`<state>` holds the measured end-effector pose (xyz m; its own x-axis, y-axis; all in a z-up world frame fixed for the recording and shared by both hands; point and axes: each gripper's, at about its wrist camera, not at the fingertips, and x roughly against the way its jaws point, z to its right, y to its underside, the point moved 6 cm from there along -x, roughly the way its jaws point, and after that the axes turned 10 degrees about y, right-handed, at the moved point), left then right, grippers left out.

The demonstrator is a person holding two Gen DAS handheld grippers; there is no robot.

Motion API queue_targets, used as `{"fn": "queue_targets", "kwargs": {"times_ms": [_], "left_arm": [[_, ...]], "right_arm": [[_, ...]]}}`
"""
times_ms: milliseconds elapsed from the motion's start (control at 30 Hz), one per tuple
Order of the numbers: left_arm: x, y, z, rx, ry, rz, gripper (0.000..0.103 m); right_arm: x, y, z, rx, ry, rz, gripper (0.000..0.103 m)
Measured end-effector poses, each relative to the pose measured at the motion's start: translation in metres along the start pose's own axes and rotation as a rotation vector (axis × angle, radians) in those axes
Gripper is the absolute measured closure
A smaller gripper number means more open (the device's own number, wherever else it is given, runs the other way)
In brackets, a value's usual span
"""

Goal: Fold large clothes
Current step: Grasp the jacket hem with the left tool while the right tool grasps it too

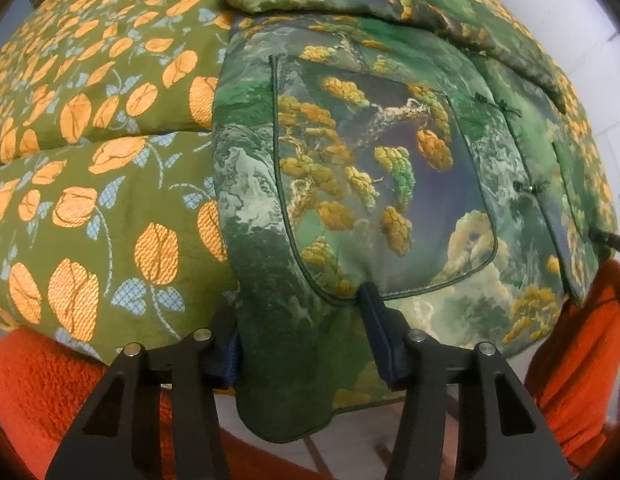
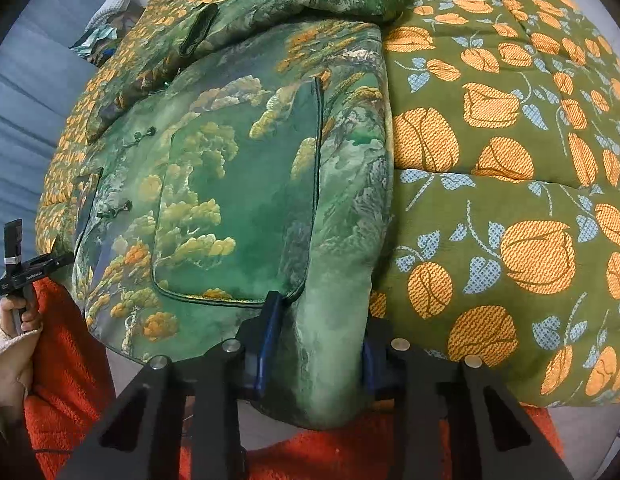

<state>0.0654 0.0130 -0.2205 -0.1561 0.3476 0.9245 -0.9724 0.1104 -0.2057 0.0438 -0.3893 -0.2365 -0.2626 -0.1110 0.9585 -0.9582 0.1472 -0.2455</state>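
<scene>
My left gripper (image 1: 300, 336) and right gripper (image 2: 318, 340) each pinch a bottom hem corner of the padded green landscape-print jacket (image 1: 374, 168). It lies front up, sleeves folded, on the olive quilt with orange flowers (image 1: 102, 152).

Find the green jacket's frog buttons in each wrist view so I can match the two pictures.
Left wrist: frog buttons run down the right side, right of the pocket.
Right wrist: frog buttons sit at left, left of the pocket.
Shared landmark: the floral quilt under the jacket.
</scene>
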Motion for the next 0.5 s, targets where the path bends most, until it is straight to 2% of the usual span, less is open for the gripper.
{"fn": "queue_targets", "kwargs": {"times_ms": [67,100,133,167,200,267,300,333,433,500], "left_arm": [[-0.002,0.000,-0.003,0.013,-0.010,-0.004,0.032],[-0.004,0.001,-0.005,0.015,-0.013,-0.011,0.028],[-0.008,0.003,-0.005,0.010,-0.002,-0.029,0.023],[-0.010,0.004,-0.005,0.002,-0.004,-0.042,0.024],[-0.010,0.006,-0.005,-0.007,-0.012,-0.044,0.028],[-0.008,0.008,0.000,-0.019,0.000,-0.040,0.064],[-0.007,0.007,0.001,-0.015,0.006,-0.034,0.069],[-0.004,0.006,0.003,-0.008,0.014,-0.030,0.080],[0.006,0.008,0.004,0.022,0.063,-0.012,0.086],[0.010,0.009,0.007,0.026,0.078,-0.007,0.087]], "right_arm": [[-0.005,0.000,0.002,-0.021,-0.008,-0.017,0.060],[-0.007,0.000,0.003,-0.028,-0.018,-0.028,0.053],[-0.008,-0.001,0.004,-0.034,-0.025,-0.035,0.051],[-0.009,-0.001,0.005,-0.036,-0.029,-0.040,0.051],[-0.010,0.000,0.004,-0.032,-0.034,-0.048,0.051],[-0.009,0.000,0.002,-0.011,-0.028,-0.054,0.055],[-0.007,0.000,0.000,-0.002,-0.021,-0.052,0.066],[-0.004,0.000,-0.002,0.005,-0.017,-0.046,0.073],[0.009,-0.003,-0.006,0.009,-0.024,-0.016,0.082],[0.018,-0.003,-0.008,0.009,-0.031,0.001,0.084]]}}
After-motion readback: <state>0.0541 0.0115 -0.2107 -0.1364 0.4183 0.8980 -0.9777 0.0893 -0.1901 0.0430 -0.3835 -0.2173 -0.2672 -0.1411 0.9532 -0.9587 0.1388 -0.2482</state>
